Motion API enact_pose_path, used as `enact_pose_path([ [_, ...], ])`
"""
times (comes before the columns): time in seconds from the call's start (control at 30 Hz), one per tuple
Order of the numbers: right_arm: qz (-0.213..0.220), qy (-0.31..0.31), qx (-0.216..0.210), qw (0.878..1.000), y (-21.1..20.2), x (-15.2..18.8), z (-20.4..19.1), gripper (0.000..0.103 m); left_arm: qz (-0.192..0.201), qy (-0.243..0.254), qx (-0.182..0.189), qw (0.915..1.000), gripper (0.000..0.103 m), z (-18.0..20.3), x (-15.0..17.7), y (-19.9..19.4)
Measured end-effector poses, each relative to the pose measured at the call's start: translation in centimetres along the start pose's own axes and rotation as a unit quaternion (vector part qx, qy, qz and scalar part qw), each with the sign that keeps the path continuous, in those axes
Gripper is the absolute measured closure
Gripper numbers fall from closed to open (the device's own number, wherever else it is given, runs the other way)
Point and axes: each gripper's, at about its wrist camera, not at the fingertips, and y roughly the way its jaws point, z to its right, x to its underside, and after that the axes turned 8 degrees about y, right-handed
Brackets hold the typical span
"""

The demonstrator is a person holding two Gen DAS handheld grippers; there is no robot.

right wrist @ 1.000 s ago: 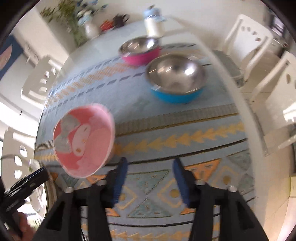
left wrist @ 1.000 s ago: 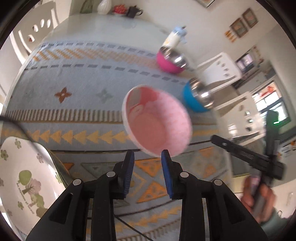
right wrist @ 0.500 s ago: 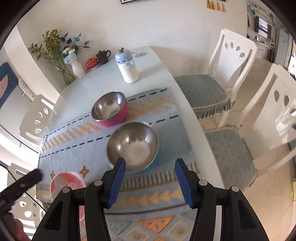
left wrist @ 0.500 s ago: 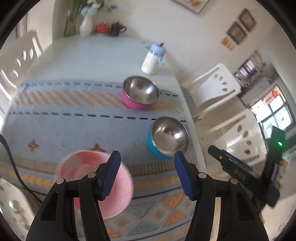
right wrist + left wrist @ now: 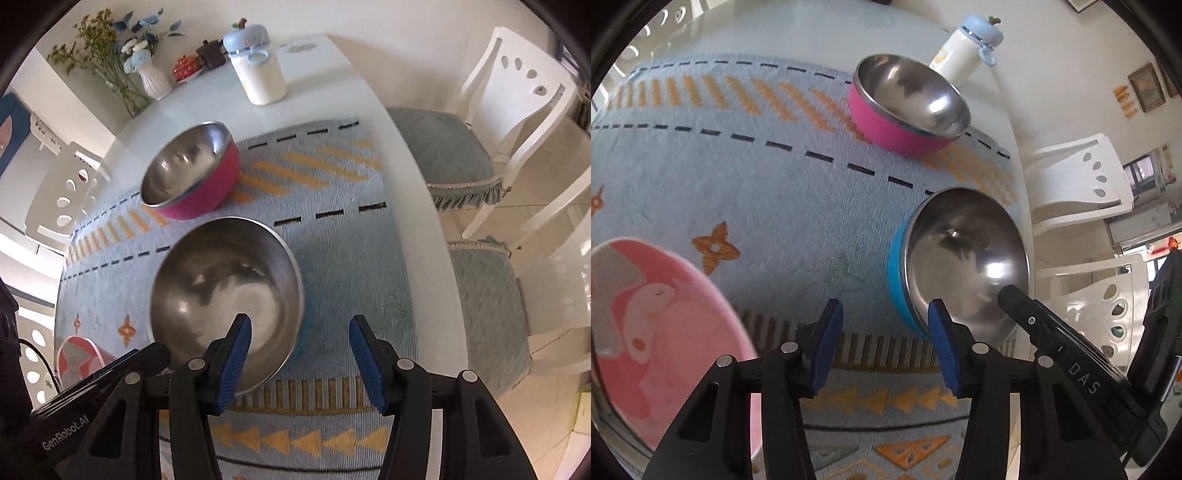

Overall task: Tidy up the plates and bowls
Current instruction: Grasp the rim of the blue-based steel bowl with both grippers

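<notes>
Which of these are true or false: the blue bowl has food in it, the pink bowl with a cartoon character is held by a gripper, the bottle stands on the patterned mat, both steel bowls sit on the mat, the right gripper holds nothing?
1. The blue bowl has food in it. False: its shiny steel inside is empty.
2. The pink cartoon bowl is held by a gripper. False: it sits on the mat, beside the left gripper, whose jaws are closing on nothing.
3. The bottle stands on the patterned mat. False: it stands on the bare white table beyond the mat.
4. The blue bowl and the magenta bowl both sit on the mat. True.
5. The right gripper holds nothing. True.
</notes>
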Motion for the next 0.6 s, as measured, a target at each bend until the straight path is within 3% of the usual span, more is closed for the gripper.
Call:
enact_pose_path([
  [0.13, -0.008, -0.003, -0.005, 1.0, 1.2, -0.4, 0.5, 0.05, 0.0, 0.005, 0.006, 1.0, 0.072, 0.5, -0.1, 0.6],
  [0.27, -0.022, -0.001, -0.023, 0.999, 2.3, -0.5, 0.7, 0.07, -0.004, 0.009, 0.015, 0.9998, 0.084, 0.9, -0.4, 1.3],
  [0.37, -0.036, -0.002, -0.041, 0.998, 3.1, -0.4, 0.7, 0.083, -0.003, 0.018, 0.016, 0.9997, 0.085, 1.4, -0.6, 1.6],
  [0.6, -0.015, -0.016, -0.02, 1.0, 1.8, 0.6, 0.0, 0.088, 0.007, 0.04, 0.018, 0.999, 0.086, 1.9, -0.1, 0.0],
])
